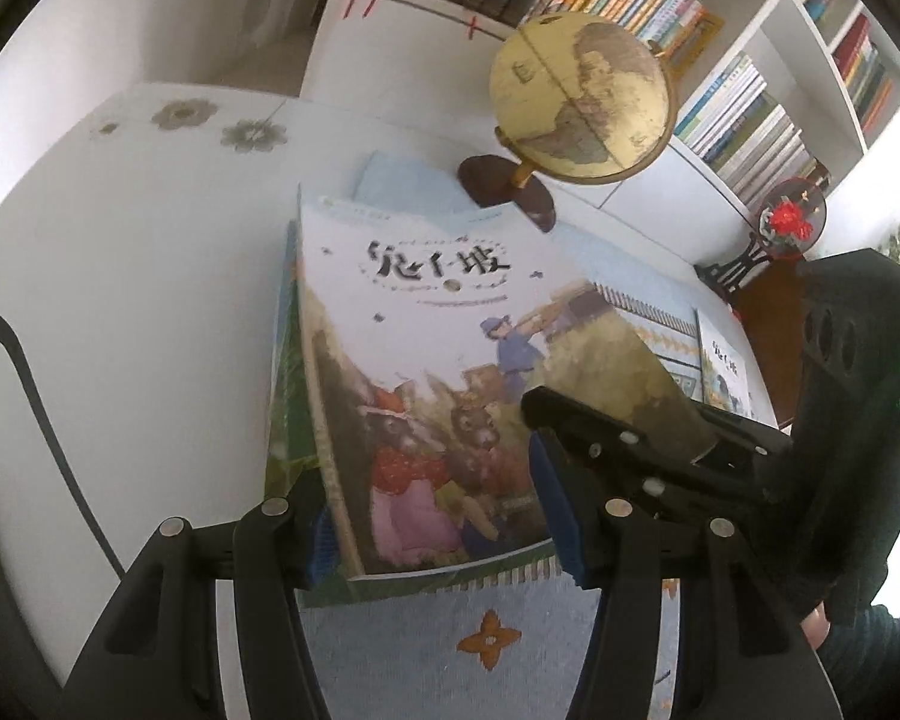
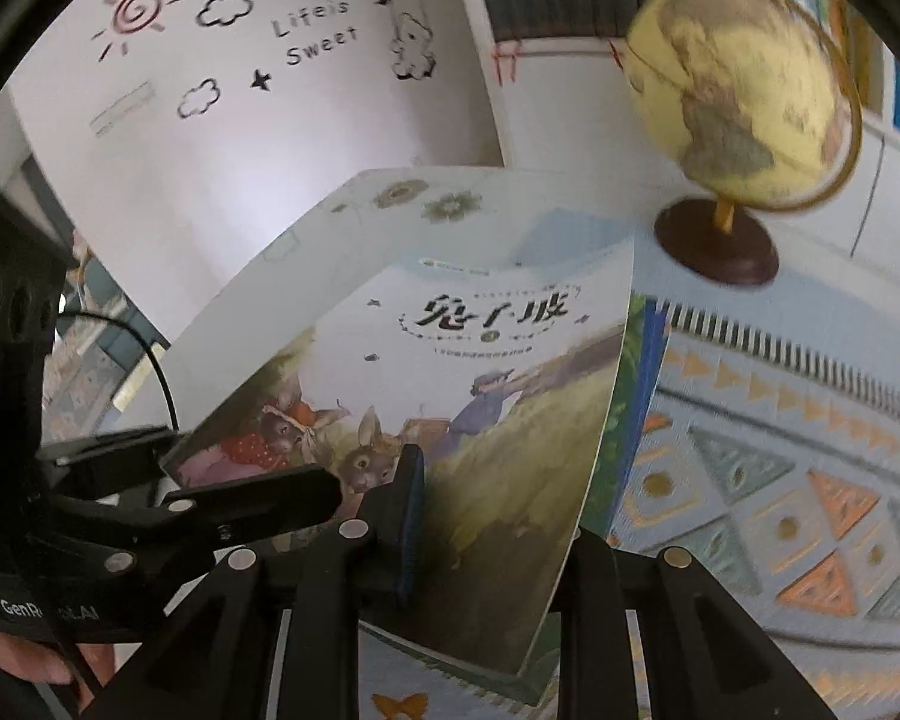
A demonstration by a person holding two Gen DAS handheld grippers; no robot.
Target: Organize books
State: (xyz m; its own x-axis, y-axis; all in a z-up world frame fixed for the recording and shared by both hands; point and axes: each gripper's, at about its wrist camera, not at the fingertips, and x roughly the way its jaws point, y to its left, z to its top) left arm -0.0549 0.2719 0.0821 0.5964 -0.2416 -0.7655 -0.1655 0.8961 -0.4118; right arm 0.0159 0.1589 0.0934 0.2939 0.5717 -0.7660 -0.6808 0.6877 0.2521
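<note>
Gripping the rabbit picture book (image 1: 426,360) from two sides: left claw (image 1: 444,534) pinching its near edge, right claw (image 2: 486,516) clamped on the neighbouring edge, cover bowed and lifted off a green-covered book (image 1: 285,420) lying on the patterned cloth (image 1: 486,642), just short of the globe (image 1: 582,102). Risk of creasing or tearing the thin cover if pulled in differing directions. Also likely to clip the globe's wooden base (image 2: 717,240) if swung further toward it.
</note>
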